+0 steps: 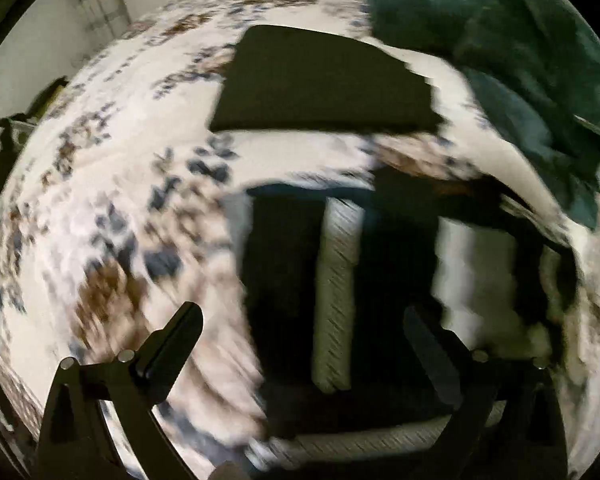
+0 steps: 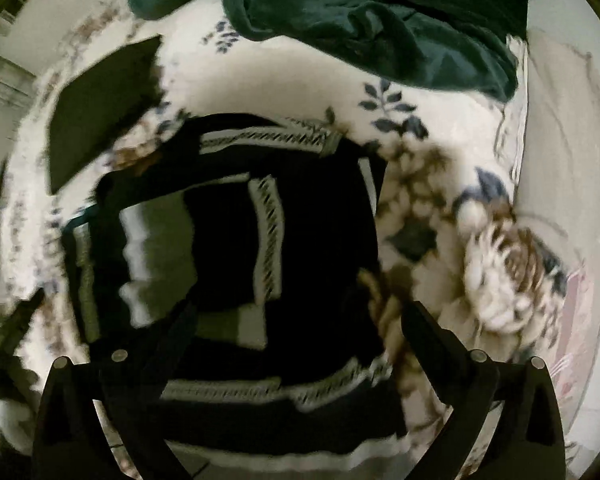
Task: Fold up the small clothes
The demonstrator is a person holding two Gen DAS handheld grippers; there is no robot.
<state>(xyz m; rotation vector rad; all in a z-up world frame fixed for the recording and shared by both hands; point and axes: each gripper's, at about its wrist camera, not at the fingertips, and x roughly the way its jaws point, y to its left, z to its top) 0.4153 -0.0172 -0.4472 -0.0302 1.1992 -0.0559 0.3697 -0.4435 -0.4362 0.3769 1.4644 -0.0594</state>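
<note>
A black garment with white patterned stripes (image 1: 340,280) lies on the floral bedspread (image 1: 100,200), partly folded; it also shows in the right wrist view (image 2: 312,220). My left gripper (image 1: 304,328) is open just above its near left part, one finger over the bedspread, one over the cloth. My right gripper (image 2: 300,320) is open above the garment's near right part, holding nothing. Both views are blurred.
A folded dark cloth (image 1: 320,80) lies farther back on the bed, and shows in the right wrist view (image 2: 100,112). A heap of dark green clothes (image 1: 520,60) lies at the back right (image 2: 380,20). A wall (image 1: 40,40) is at left.
</note>
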